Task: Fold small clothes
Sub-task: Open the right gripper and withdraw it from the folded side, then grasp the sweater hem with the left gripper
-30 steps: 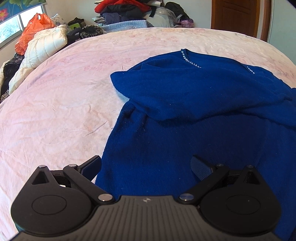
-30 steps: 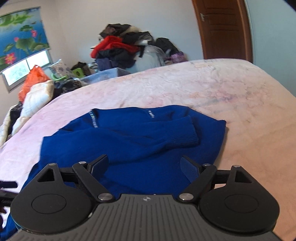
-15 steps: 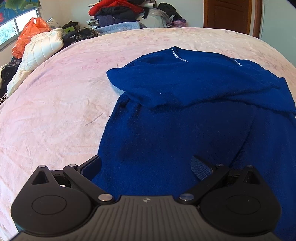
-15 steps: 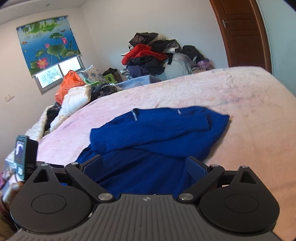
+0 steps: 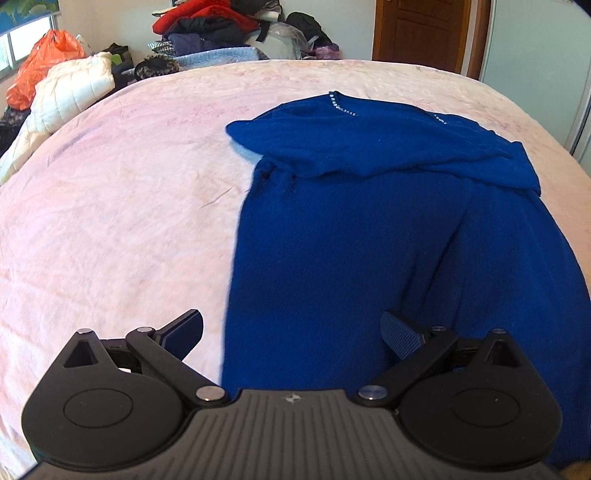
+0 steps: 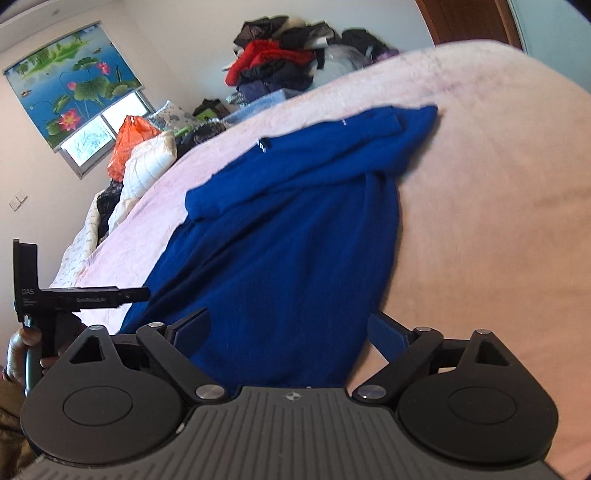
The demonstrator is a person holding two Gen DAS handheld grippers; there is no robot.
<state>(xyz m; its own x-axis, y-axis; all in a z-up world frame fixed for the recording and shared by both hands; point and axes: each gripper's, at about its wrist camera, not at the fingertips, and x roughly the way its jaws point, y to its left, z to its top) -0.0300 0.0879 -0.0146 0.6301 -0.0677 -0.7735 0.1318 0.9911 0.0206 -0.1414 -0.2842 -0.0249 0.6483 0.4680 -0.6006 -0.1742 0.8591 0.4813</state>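
A blue knit sweater [image 5: 332, 240] lies flat on the pink bed sheet [image 5: 110, 184], neckline at the far end and both sleeves folded across the chest. My left gripper [image 5: 291, 332] is open above the sweater's near left edge: its left finger is over the sheet, its right finger over the cloth. My right gripper [image 6: 288, 330] hangs over the sweater [image 6: 288, 240] near the lower right hem. Its jaws are wide and closing, and the pads do not press on the cloth. The left gripper [image 6: 142, 294] shows side-on in the right wrist view, held by a hand [image 6: 18, 350].
A pile of clothes [image 5: 207, 26] sits beyond the bed's far end. A white quilted jacket [image 5: 70, 92] and an orange bag [image 5: 48, 55] lie at the far left. A wooden door [image 5: 417, 33] stands at the back right, and a window with a lotus blind [image 6: 70, 88] at the left.
Both grippers have drawn back toward the sweater's near hem. The right wrist view has tilted, and the left gripper with its hand has come into it. The left gripper has shifted left.
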